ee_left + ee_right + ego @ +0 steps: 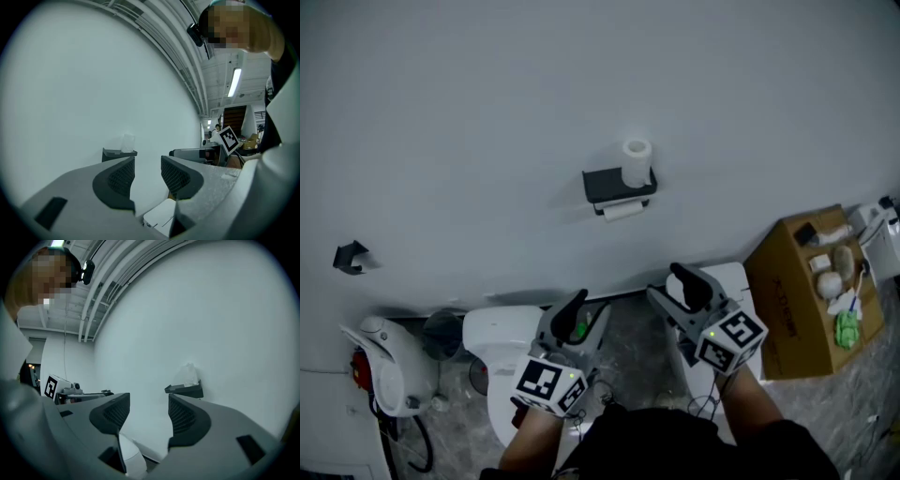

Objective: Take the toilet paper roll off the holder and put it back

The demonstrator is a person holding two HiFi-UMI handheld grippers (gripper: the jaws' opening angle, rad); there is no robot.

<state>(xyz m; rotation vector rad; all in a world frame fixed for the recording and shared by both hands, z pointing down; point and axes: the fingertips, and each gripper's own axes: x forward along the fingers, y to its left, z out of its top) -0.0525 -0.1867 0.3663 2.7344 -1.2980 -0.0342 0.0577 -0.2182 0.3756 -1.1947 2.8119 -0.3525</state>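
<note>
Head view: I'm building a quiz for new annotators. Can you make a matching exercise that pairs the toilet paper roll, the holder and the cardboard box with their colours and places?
1 toilet paper roll
2 holder
3 cardboard box

A brown, far right
B black, under the roll
C white, upright on the holder

Pairs: 1-C, 2-B, 3-A

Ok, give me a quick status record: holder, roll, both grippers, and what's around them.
holder: black, mounted on the white wall
toilet paper roll: upright on top of the holder, at its right end
white paper: shows just under the holder
left gripper: jaws apart, nothing between them, well short of the holder
right gripper: jaws apart, nothing between them, well short of the holder
nearby: toilet below left; open cardboard box at right
</note>
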